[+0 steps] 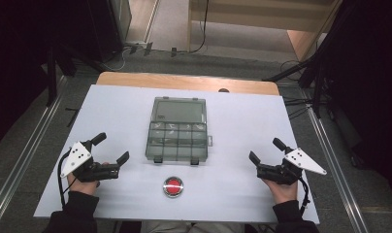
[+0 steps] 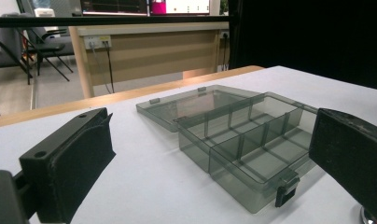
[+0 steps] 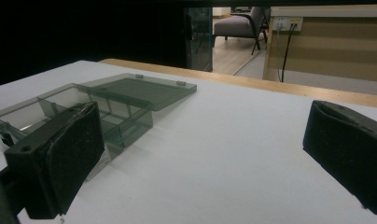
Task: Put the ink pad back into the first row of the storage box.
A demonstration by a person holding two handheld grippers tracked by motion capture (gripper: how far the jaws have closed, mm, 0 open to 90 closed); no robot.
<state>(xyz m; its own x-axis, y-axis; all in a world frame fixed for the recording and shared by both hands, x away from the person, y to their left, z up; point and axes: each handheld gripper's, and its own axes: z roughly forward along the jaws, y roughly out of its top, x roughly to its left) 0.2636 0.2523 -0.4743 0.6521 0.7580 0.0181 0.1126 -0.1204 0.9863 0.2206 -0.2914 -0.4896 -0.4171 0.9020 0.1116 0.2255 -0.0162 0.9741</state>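
Nearest the high camera, two dark sleeves and hands enter from the bottom edge, each bearing a claw. Left claw (image 1: pixel 111 147): released, jaws wide, nothing between them, resting low on the white surface (image 1: pixel 242 194) at the left. Right claw (image 1: pixel 266 150): likewise released and holding nothing, at the right. Between them, near the front edge: one round red button with a metal rim (image 1: pixel 173 186), untouched. Beyond it, at the middle of the surface: one smoky transparent organizer box (image 1: pixel 177 141), lid (image 1: pixel 179 110) swung fully back and lying flat on the far side, compartments apparently bare, though the tinted plastic makes small contents hard to rule out. Two dark latches (image 1: pixel 157 159) sit on the near wall. Both claws are well apart from the box. Step in hand, by judgement: a starting pose, with no reach begun. Next move likely calls for one claw to travel inward toward the box, perhaps to its lid or latches, approaching level and slowly, since the light plastic would probably slide.
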